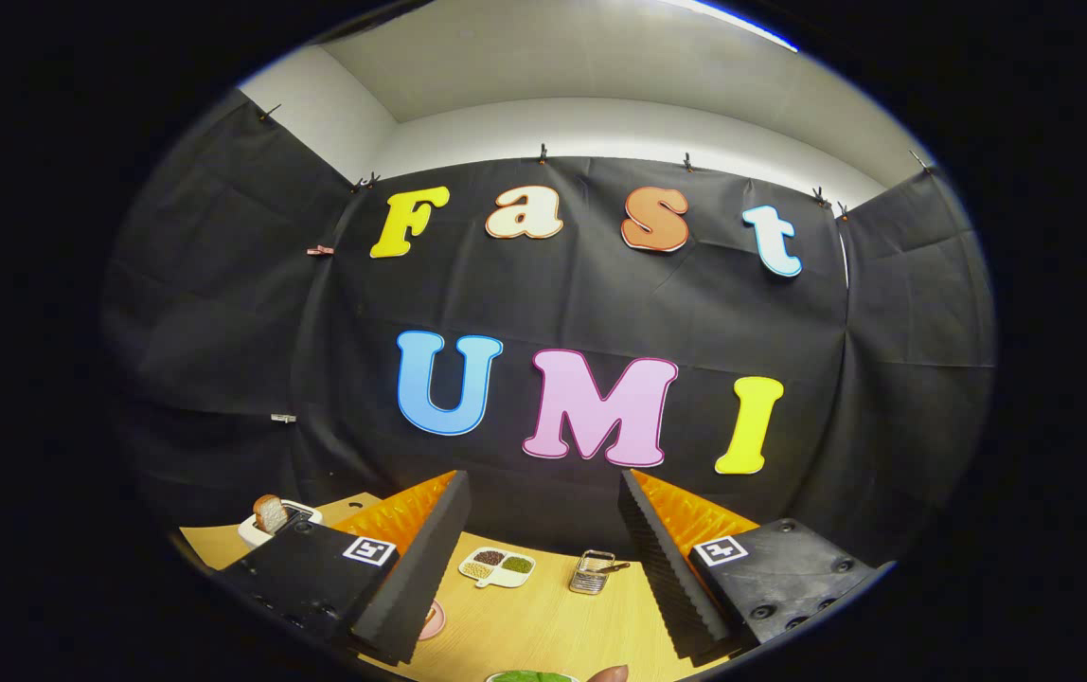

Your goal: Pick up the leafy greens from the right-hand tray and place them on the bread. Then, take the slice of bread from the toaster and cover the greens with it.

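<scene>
1. The leafy greens [529, 676] lay low on the counter [543, 625], in the gap between the two fingers and nearer than their tips, with little more than a green rim showing. The tray under them could not be made out.
2. A fingertip of a person [610, 673] showed just beside the greens, on their right.
3. The slice of bread [269, 512] stood upright in the white toaster [250, 532] at the far left of the counter, beyond the left finger and partly hidden by it.
4. The gripper [541, 545] hung above the counter with its fingers spread wide, nothing between them and nothing touched.
5. A small pink round thing [432, 620] peeked out from behind the inner edge of the left finger; what it was could not be told.
6. Ahead of the fingers, near the back of the counter, sat a white divided dish [498, 566] with three wells holding dark, yellowish and green fillings.
7. Just to the right of that dish stood a small wire basket [593, 572] with a handle pointing right.
8. The counter was pale wood with a fine grain.
9. A black cloth wall [222, 332] closed the booth behind and on both sides, pinned along its top edge with small clips.
10. Above the cloth ran a plain white wall [619, 128] and a pale ceiling [581, 57], with a bright strip of light toward the upper right.
</scene>
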The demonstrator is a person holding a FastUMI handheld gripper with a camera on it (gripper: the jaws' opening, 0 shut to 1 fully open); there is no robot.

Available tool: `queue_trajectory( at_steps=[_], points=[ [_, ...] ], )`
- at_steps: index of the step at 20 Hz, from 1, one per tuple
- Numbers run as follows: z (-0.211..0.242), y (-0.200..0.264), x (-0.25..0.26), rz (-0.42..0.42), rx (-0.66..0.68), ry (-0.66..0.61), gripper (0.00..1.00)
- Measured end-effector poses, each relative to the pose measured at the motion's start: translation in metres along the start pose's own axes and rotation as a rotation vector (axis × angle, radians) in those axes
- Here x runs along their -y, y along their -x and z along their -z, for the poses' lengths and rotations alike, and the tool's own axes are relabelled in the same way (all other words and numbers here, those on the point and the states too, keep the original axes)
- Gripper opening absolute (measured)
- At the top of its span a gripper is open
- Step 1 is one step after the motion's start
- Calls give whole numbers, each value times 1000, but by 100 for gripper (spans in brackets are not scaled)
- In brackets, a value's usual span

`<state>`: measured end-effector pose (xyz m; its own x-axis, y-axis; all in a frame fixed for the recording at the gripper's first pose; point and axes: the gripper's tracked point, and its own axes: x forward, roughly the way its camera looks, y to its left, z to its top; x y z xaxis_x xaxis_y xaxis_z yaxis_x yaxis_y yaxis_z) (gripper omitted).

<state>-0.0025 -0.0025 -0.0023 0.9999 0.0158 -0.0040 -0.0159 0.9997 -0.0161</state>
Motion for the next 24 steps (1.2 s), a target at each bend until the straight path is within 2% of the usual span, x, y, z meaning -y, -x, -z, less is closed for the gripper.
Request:
queue_trajectory(
  at_steps=[6,10,18,24],
  points=[
    [10,3,2,-12,-19,6,98],
    [48,9,-5,-99,-112,-13,98],
    [204,53,-3,-213,-435,-45,98],
    [309,81,-3,-288,-662,7,98]
  ],
)
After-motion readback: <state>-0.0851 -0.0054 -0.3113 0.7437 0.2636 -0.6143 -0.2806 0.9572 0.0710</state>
